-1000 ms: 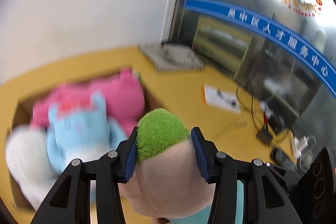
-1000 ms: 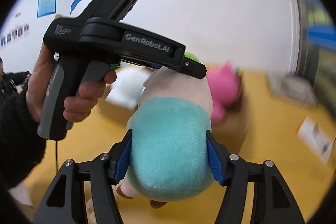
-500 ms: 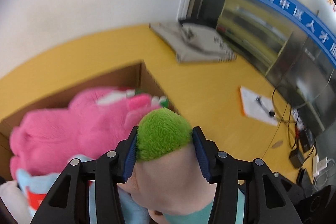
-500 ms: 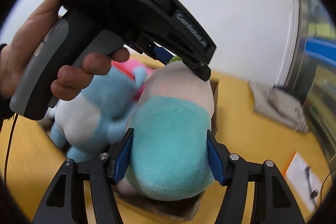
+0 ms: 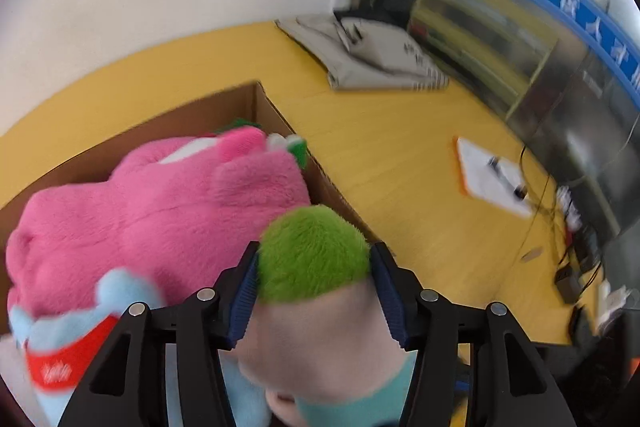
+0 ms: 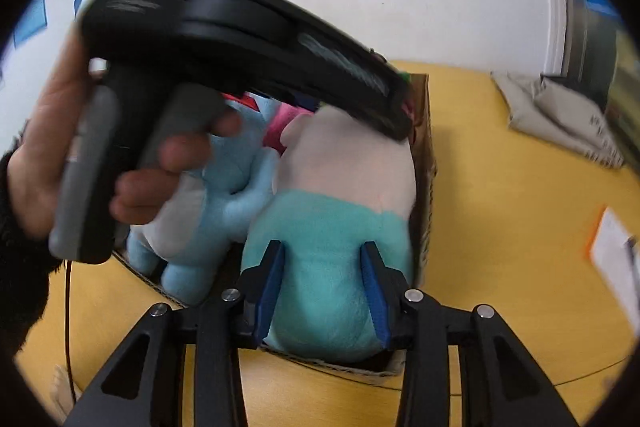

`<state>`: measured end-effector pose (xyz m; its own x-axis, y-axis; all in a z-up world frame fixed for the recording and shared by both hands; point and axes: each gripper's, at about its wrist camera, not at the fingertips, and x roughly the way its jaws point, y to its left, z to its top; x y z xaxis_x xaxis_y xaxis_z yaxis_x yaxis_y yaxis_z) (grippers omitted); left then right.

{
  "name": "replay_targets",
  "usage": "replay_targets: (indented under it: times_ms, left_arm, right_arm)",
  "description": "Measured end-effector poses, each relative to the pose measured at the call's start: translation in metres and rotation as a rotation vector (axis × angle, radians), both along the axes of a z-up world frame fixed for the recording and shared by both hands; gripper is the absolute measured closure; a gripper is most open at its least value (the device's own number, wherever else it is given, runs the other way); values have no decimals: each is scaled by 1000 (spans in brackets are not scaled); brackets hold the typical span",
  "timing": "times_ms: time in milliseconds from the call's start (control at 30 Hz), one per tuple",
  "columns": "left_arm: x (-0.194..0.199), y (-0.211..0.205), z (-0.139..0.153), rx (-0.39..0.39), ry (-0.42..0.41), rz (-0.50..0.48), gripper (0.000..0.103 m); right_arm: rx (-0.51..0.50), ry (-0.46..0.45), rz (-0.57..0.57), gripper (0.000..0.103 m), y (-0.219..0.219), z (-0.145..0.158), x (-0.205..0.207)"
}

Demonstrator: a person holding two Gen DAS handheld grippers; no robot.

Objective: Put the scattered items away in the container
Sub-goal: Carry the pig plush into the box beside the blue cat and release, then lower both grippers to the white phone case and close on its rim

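A plush doll with green hair (image 5: 312, 251), a beige head and a teal body (image 6: 328, 223) hangs over the right end of an open cardboard box (image 5: 276, 111). My left gripper (image 5: 316, 287) is shut on its head, its jaws closing a little. My right gripper (image 6: 323, 287) is closing on the teal body, and its blue pads (image 6: 272, 283) dent the plush. In the right wrist view a hand holds the left gripper (image 6: 400, 111) above the doll's head. A pink plush (image 5: 160, 211) and a light blue plush (image 6: 224, 195) lie inside the box.
The box (image 6: 426, 163) stands on a yellow table (image 5: 400, 155) near a white wall. A grey folded stack (image 5: 372, 59) lies at the back. An orange-edged paper (image 5: 492, 175) and cables with adapters (image 5: 568, 267) lie to the right.
Both grippers carried the doll toward the box and lowered it, then held still. The right jaws have narrowed, squeezing the teal body.
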<state>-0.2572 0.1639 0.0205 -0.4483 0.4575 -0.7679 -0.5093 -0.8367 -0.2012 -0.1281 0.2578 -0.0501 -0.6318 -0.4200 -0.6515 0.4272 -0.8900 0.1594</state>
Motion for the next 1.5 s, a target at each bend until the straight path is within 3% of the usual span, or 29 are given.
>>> replay_targets:
  times_ms: [33,100,167,267,300,400,433,667,733,800,900,1100,1167,1400,1500]
  left_arm:
    - [5,-8,10,28,29,18,53]
    - [10,-13,16,-19,79,62,53]
    - [5,-9,2,-121,50,83,53]
    - [1,-6,-18,-138,47,85,51]
    - [0,-4,-22,-155,60,88,50]
    - [-1,10,-30,-251,106,93,48]
    - [-2,12,-29,-262,109,98,48]
    - [26,-16,14,-129,138,167,48]
    - [53,-41,40,-46,181,170,37]
    - [89,-75,63,16,261,193,5]
    - [140,-128,76,35,338,258,0]
    - [212,-205,57,-10,399,351,0]
    - [223,-217,48,8,383,366,0]
    - [234,-215,20,-13,329,336,0]
    - [241,-218,10,26,292,342,0]
  right_arm:
    - [-14,-11,-20,64,3,0,2]
    - [-18,-19,-40,64,3,-2,6]
    - [-1,-13,-53,64,-2,-2,12]
    - [35,-6,-87,61,-8,2,17]
    - [41,-5,-100,58,-6,1,11]
    - [41,-57,-133,26,-12,10,19]
    - [40,-63,-137,25,-13,10,20]
    - [53,-22,-180,25,-2,29,47]
    - [45,0,-199,25,4,42,58]
    - [40,25,-213,22,7,55,66]
    - [80,60,-202,19,2,64,59]
    - [79,142,-250,19,-33,67,71]
    - [97,170,-282,19,-47,67,76]
    - [104,167,-281,19,-57,70,86]
    - [125,156,-307,19,-50,65,87]
